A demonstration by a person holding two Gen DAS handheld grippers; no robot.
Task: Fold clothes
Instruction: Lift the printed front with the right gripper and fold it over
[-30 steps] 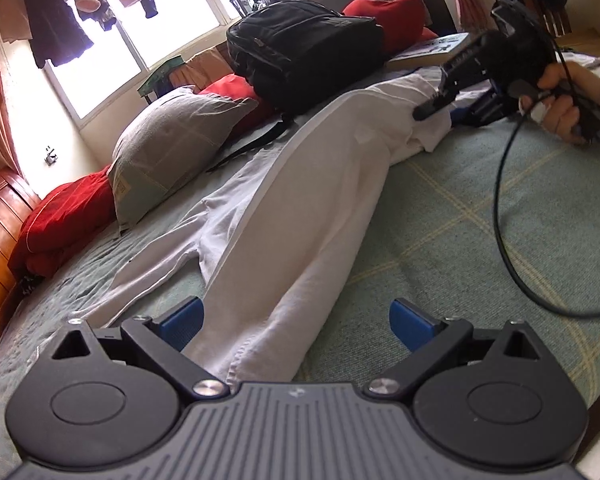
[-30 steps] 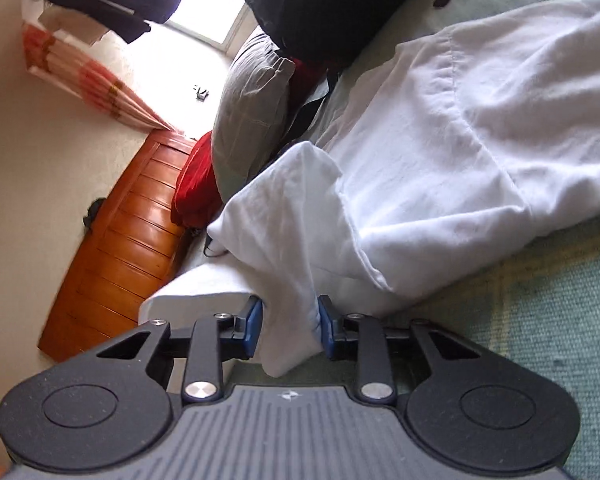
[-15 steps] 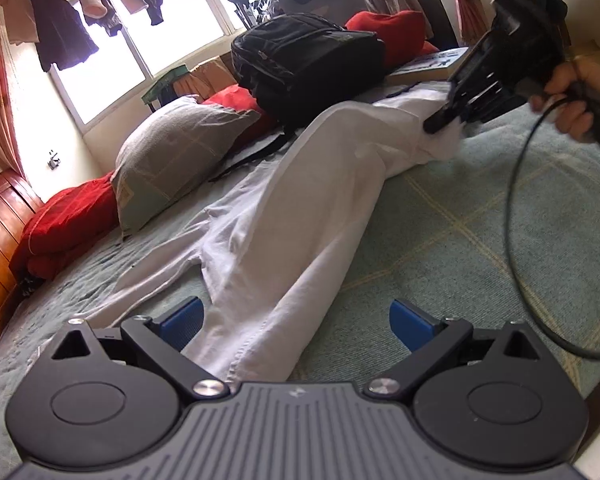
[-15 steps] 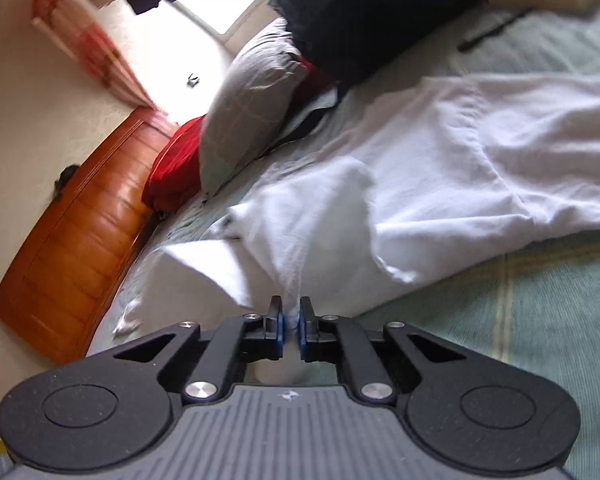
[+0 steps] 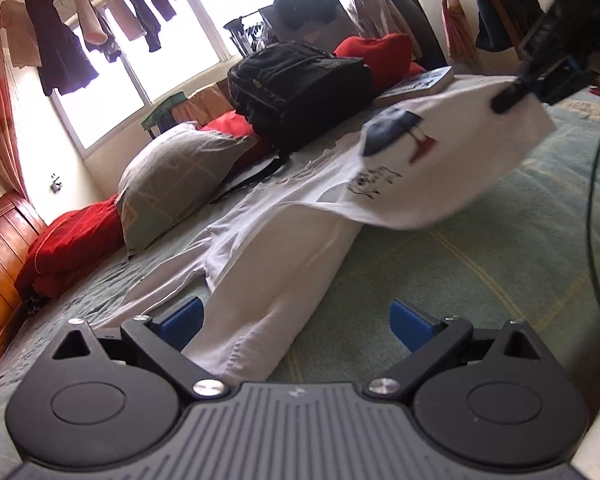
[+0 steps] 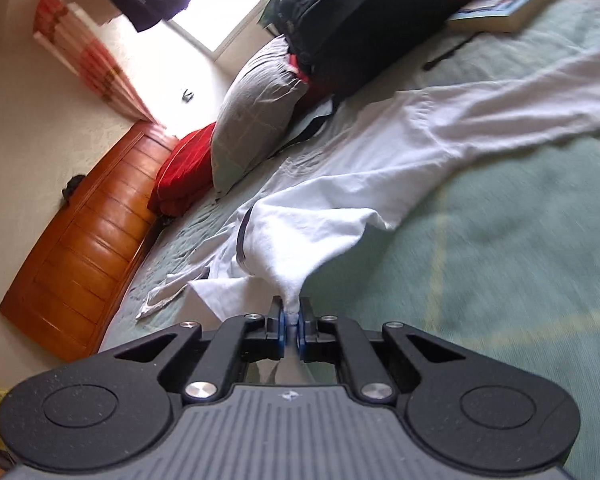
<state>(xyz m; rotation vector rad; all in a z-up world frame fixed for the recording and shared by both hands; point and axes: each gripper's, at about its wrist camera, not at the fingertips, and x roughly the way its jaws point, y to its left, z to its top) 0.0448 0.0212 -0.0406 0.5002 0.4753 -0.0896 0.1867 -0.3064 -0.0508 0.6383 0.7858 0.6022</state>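
Left gripper (image 5: 296, 322): it is sitting low over the bed with its blue pads spread wide, gripping nothing; the near hem of the white T-shirt (image 5: 284, 280) is lying between and just ahead of them.

Right gripper (image 6: 291, 322): it is pinching a bunched corner of the same shirt between nearly closed pads; seen from the left wrist, it is holding that corner up at the far right, above the bedspread.

White T-shirt, near part: it is lying long and flat on the green quilted bedspread (image 5: 480, 280), one sleeve trailing out to the left.

White T-shirt, far part: it is hanging in the air from the pinched corner, turned over so that a dark blue and red print (image 5: 396, 136) is showing.

Step in hand: one end of the shirt is being lifted, judging by the raised flap; a fold over the lying body looks under way, though the pictures are not settling which fold in the sequence this is.

Next move, as a judgement: it is calling for carrying the lifted edge across so it is meeting the flat part squarely, and for keeping the free gripper on or near the hem so the lower layer is not dragging.

Beyond the shirt: a grey pillow (image 5: 172, 184), a black backpack (image 5: 300, 84) and a book (image 5: 420, 84) are resting close to the cloth's far side.
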